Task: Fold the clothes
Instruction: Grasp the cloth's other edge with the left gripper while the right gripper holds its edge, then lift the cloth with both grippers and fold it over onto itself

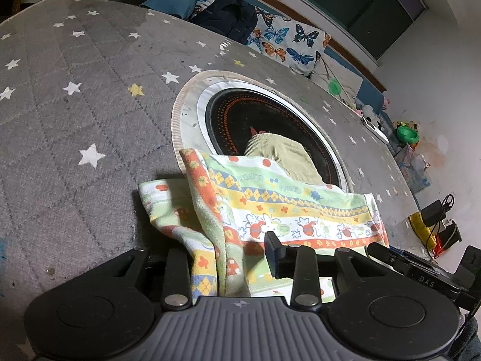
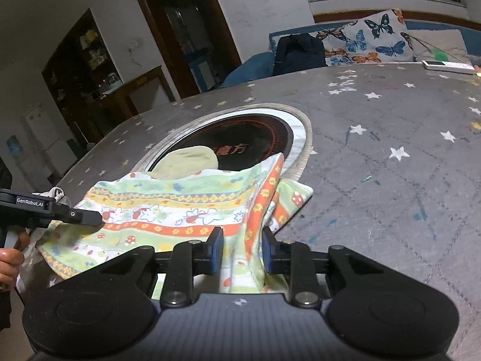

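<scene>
Gripping a raised fold of the patterned garment point(image 2: 186, 207) at lower centre, our right gripper point(image 2: 243, 248) has its jaws closed on the cloth. It lies rumpled on the starred surface point(image 2: 390, 180), banded green, yellow, orange. We cannot tell our left gripper's point(image 1: 228, 258) jaw state.

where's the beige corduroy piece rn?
The beige corduroy piece lies on the black round cooktop at table centre, its near edge tucked under the patterned garment; it shows in both wrist views.
</scene>
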{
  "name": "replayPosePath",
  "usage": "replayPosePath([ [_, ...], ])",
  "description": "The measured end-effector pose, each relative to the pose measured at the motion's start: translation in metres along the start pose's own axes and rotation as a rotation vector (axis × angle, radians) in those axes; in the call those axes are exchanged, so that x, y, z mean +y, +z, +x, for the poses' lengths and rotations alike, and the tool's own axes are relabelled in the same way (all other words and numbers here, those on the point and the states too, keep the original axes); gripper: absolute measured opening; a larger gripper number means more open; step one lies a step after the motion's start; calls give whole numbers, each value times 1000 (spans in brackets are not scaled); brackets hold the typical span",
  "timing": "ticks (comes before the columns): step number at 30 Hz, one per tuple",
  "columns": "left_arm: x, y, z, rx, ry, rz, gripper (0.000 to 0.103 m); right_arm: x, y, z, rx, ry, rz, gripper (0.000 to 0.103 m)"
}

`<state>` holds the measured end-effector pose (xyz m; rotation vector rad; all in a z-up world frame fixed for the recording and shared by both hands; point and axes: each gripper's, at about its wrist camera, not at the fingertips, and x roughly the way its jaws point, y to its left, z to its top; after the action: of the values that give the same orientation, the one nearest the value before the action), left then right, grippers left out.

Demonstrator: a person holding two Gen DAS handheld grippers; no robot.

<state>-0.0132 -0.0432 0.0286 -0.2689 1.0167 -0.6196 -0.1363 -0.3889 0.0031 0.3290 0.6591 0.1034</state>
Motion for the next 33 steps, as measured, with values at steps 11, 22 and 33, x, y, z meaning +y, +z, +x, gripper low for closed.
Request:
replayPosePath([
  [11,-15,1,1,3,70,83,21,4,-1,-5,-10,9,26,12],
  [22,-73,31,2,-46,45,236,14,16,33,-39,-109,-7,-50,9],
  [33,-166,72,62,-54,-24,371,13,-14,91,-68,-167,-245,-165,9],
])
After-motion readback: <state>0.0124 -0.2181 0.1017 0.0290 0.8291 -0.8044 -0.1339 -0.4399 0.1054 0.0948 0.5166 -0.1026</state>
